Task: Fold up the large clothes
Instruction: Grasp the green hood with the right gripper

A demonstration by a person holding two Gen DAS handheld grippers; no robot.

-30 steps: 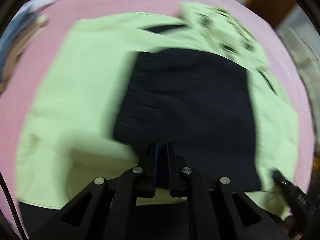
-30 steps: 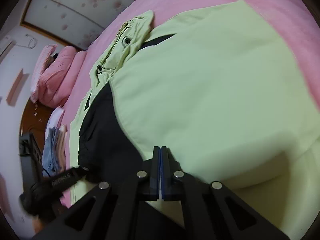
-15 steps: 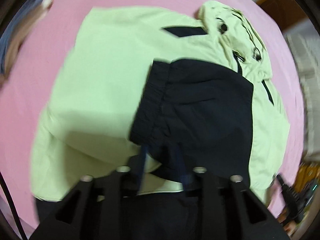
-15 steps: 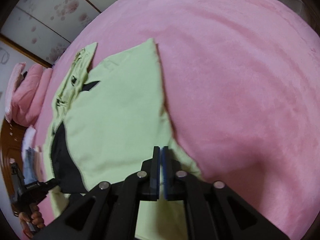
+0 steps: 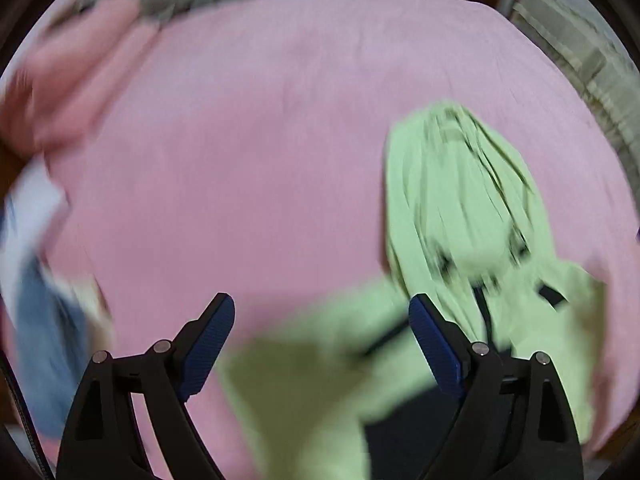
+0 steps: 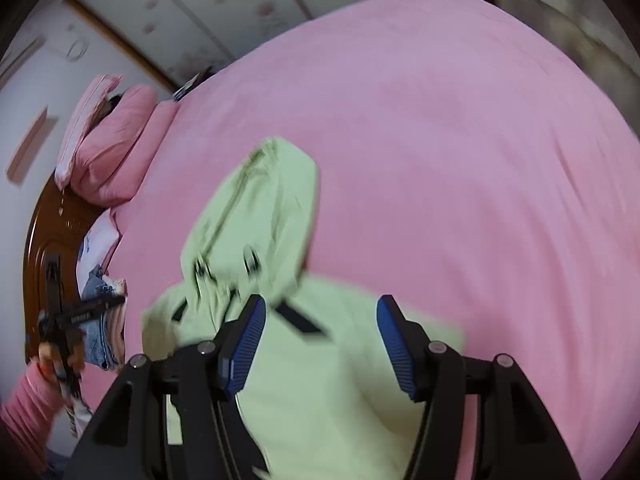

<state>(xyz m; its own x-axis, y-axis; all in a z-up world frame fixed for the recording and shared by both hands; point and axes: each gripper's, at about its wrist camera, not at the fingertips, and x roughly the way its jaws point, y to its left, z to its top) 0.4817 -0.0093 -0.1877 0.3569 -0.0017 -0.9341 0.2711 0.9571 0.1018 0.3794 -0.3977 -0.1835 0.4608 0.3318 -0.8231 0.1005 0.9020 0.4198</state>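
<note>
A light green hooded jacket with black panels lies on the pink bed, folded, its hood pointing away from me. It also shows in the right wrist view. My left gripper is open and empty above the jacket's near left part. My right gripper is open and empty over the jacket's body, just below the hood. The left gripper also shows in the right wrist view, held in a hand at the far left.
The pink bedspread fills most of both views. Pink pillows lie at the wooden headboard. A pile of folded clothes, denim and white, sits at the bed's left edge, also in the left wrist view.
Both grippers have opened and let go of the jacket. They have lifted and tilted up, so more of the bed shows. The jacket now lies folded below them.
</note>
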